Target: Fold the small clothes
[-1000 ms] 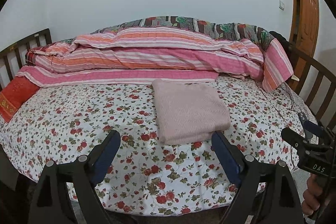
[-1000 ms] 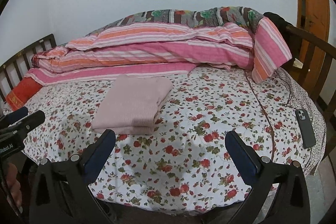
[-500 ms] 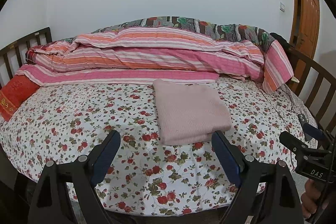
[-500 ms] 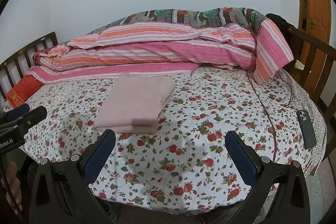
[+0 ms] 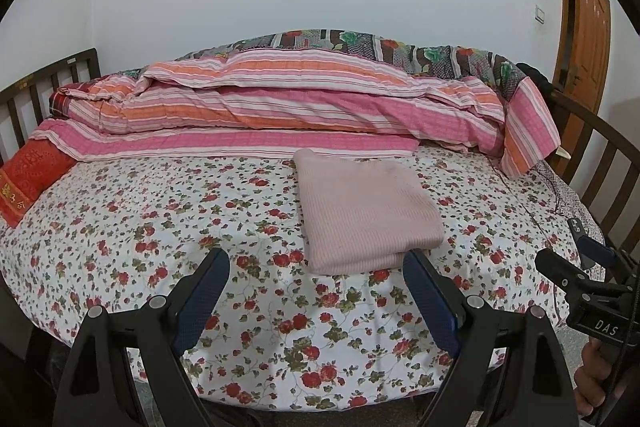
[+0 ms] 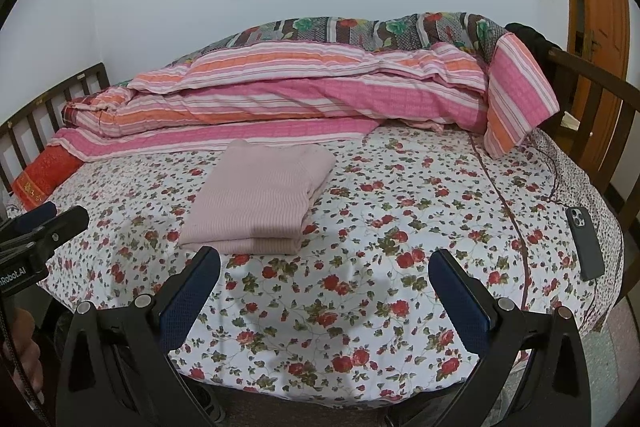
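Compared with 1 second ago, both cameras sit slightly farther back from the bed, so more of the flowered bedsheet (image 5: 120, 227) shows in front of the grippers. The folded pink garment (image 5: 360, 211) lies unmoved on the sheet, just in front of the striped quilt (image 5: 280, 107). The left gripper (image 5: 316, 271) hovers near the garment's front edge, its jaws wide apart and empty. The right gripper (image 6: 324, 271) hovers beside the garment, its jaws also wide apart and empty. "DAS" reads on the right gripper's body; a partly hidden label on the left ends "Robot.AI". A phone (image 6: 586, 243) lies at the bed's right edge, and a red pillow (image 5: 28, 179) bears gold characters.
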`<act>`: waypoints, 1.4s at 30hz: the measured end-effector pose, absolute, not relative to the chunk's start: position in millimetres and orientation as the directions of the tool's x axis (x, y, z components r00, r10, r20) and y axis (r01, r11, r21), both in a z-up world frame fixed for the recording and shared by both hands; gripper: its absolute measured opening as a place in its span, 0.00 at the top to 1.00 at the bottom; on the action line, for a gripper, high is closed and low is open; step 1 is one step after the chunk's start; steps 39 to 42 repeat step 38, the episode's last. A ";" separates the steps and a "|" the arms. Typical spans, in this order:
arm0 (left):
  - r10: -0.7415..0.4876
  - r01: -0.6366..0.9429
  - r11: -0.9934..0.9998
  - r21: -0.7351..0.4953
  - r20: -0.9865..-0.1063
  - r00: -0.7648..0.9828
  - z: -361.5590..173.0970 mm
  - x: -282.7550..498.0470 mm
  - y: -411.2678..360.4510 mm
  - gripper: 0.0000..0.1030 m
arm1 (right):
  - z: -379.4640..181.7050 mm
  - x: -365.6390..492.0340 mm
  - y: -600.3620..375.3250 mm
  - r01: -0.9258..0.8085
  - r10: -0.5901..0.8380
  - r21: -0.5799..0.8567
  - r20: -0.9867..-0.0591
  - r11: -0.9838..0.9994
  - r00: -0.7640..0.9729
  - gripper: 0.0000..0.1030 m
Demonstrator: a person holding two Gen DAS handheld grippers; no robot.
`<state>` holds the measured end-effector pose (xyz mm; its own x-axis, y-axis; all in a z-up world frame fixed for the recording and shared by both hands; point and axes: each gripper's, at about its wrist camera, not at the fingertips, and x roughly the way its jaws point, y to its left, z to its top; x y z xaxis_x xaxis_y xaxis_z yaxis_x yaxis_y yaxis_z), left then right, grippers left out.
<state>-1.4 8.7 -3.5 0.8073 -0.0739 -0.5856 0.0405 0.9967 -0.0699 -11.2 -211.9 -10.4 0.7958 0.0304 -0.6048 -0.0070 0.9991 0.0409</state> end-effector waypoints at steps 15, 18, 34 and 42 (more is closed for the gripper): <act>-0.073 0.040 0.997 -0.070 -0.582 0.810 -4.2 -4.5 8.1 0.14 | -5.3 -17.0 -211.0 -0.002 0.029 0.046 -0.592 0.999 0.805 0.01; -0.075 0.042 0.997 -0.069 -0.582 0.809 -3.9 -4.0 8.5 0.14 | -4.2 -18.2 -211.8 -0.001 0.030 0.050 -0.591 0.999 0.806 0.01; -0.066 0.041 0.998 -0.057 -0.571 0.818 3.7 -9.5 6.6 0.14 | -2.7 -20.2 -207.7 -0.007 0.041 0.060 -0.588 0.998 0.808 0.01; -0.087 0.061 0.996 -0.064 -0.566 0.820 5.1 -8.6 9.1 0.14 | -3.6 -16.8 -204.8 -0.017 0.051 0.063 -0.584 0.998 0.810 0.01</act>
